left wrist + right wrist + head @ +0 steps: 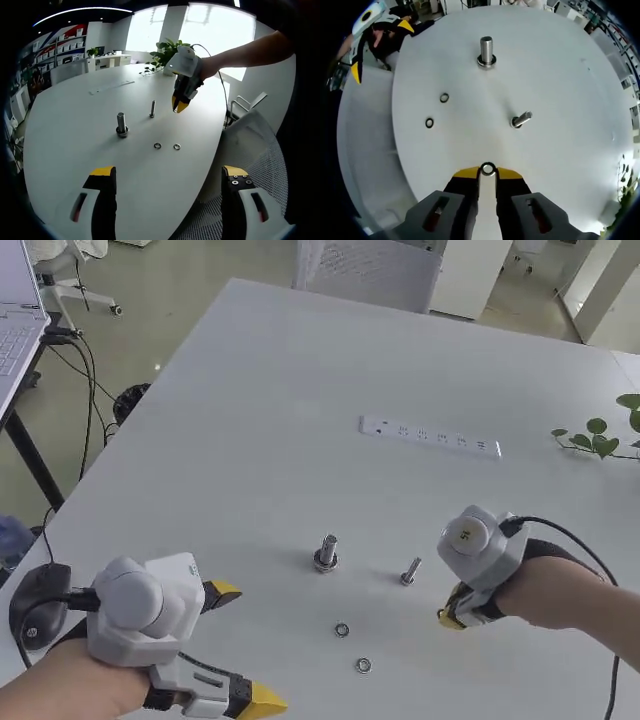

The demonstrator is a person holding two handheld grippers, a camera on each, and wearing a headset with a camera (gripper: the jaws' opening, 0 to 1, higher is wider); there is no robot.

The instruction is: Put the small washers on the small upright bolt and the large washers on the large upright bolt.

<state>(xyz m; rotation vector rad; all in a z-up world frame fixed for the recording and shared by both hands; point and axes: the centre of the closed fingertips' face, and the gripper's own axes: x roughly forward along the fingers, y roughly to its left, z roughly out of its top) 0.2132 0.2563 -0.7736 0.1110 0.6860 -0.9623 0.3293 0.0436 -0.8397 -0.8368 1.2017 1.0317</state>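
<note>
**Right gripper (488,174) grips a washer (488,169)**

The left gripper (168,171) gapes wide, empty, and is farther from the work. From the right tips, the large bolt (486,50) stands straight ahead, far. The small bolt (521,119) is nearer, ahead and slightly right, axis upright. Two loose washers (444,97) lie ahead-left.

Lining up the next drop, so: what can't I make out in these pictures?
Head view: tips of the right tongs, hidden under their own housing.
Loose washers, every view: too small to sort large from small.
Large bolt: ring at its base, head or washer, too small to tell.
</note>
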